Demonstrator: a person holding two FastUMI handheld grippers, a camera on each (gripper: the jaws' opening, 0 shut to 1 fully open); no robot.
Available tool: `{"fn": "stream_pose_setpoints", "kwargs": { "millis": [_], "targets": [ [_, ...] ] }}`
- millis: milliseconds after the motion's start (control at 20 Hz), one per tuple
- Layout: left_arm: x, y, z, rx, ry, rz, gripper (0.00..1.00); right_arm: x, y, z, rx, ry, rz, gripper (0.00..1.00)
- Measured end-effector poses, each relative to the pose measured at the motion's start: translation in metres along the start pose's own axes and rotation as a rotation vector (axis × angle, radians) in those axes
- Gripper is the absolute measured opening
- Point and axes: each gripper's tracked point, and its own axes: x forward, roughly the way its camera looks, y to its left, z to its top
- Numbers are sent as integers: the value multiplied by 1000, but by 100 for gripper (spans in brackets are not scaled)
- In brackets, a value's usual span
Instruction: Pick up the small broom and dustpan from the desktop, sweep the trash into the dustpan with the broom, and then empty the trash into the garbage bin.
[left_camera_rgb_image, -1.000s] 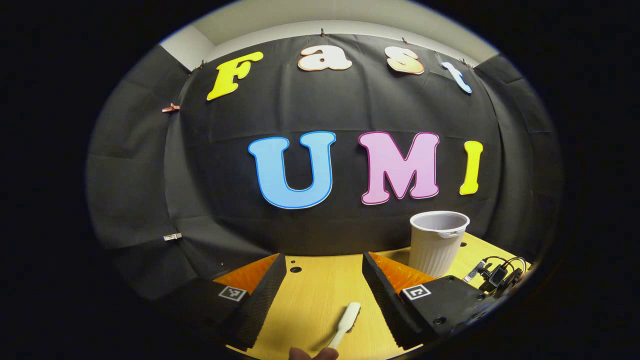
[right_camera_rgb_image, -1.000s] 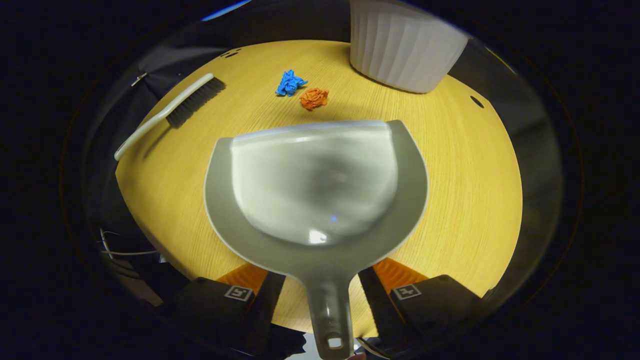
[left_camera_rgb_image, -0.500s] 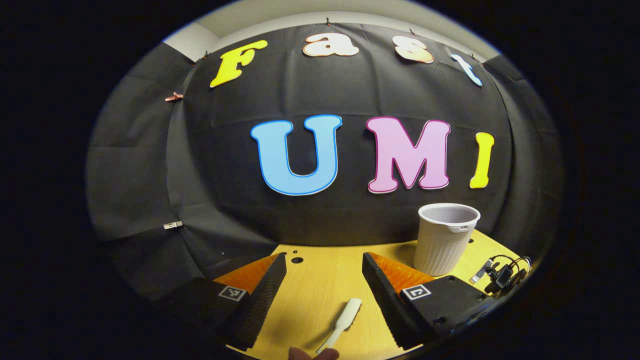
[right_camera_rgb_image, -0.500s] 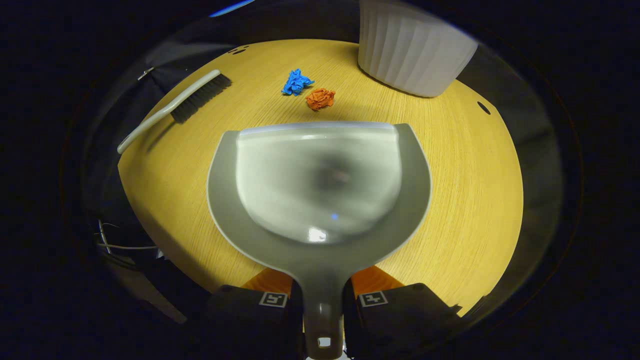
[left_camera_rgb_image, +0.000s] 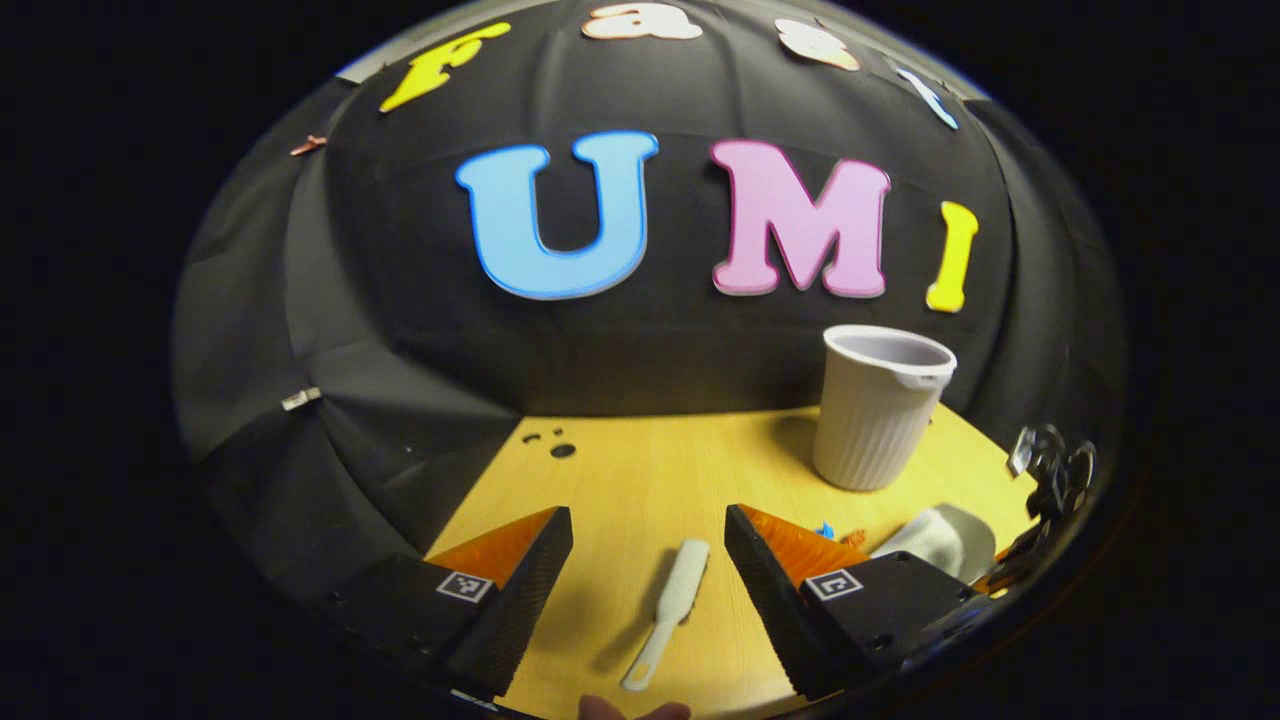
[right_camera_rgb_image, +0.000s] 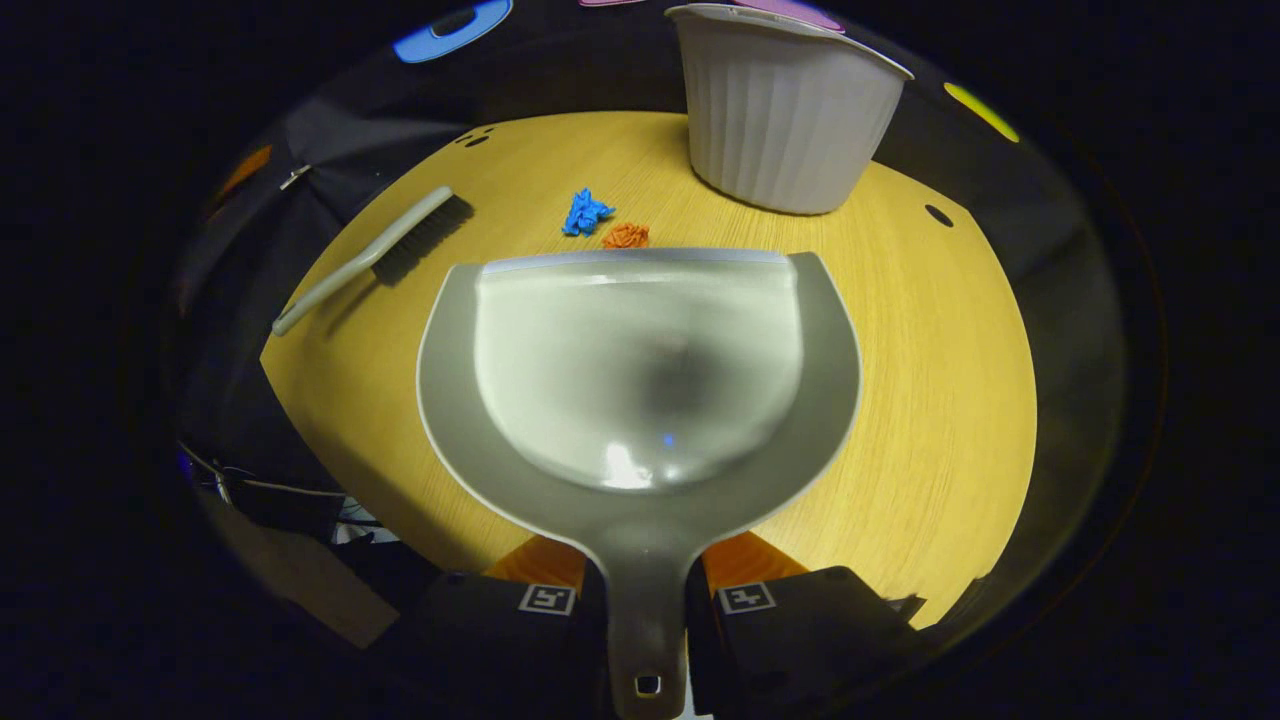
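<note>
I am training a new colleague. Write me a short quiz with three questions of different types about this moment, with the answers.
1. True or false: the right gripper is shut on the dustpan handle.
2. Which lies nearer the dustpan's front edge: (a) blue paper ball, (b) orange paper ball?
3. Fill in: the broom lies on the desktop between the open fingers of the ___ gripper.

Key: 1 true; 2 b; 3 left.

Each gripper (left_camera_rgb_image: 648, 560) has blocky wedge-shaped jaws with ribbed inner faces and a square coded tag.
</note>
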Motion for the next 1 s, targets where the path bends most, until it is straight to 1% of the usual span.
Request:
{"fn": "stream_pose_setpoints", "kwargs": {
  "millis": [200,350,550,600,650,750,800,900,1000],
  "targets": [
    [25,-8,-68,65,246,-59,98,-25,-8,7,-17,-62,-17,37],
    [44,-14,-104,103,372,-99,95,-41,-15,6,-61,-84,-44,37],
    [63,-26,-149,78,529,-140,93,-44,-22,-4,-86,-70,-53,37],
    [66,-25,-159,71,575,-139,92,-43,-23,-9,-86,-62,-59,39],
    [68,-22,-168,68,611,-135,92,-43,-24,-12,-81,-56,-60,37],
    [76,-20,-180,68,655,-135,90,-45,-23,-13,-64,-55,-64,37],
    [80,-19,-183,82,664,-139,87,-44,-24,-16,-57,-55,-67,37],
    [87,-15,-192,119,684,-145,85,-47,-29,-21,-52,-51,-81,37],
    [90,-17,-202,127,723,-158,82,-48,-31,-25,-44,-46,-89,37]
  ]
}}
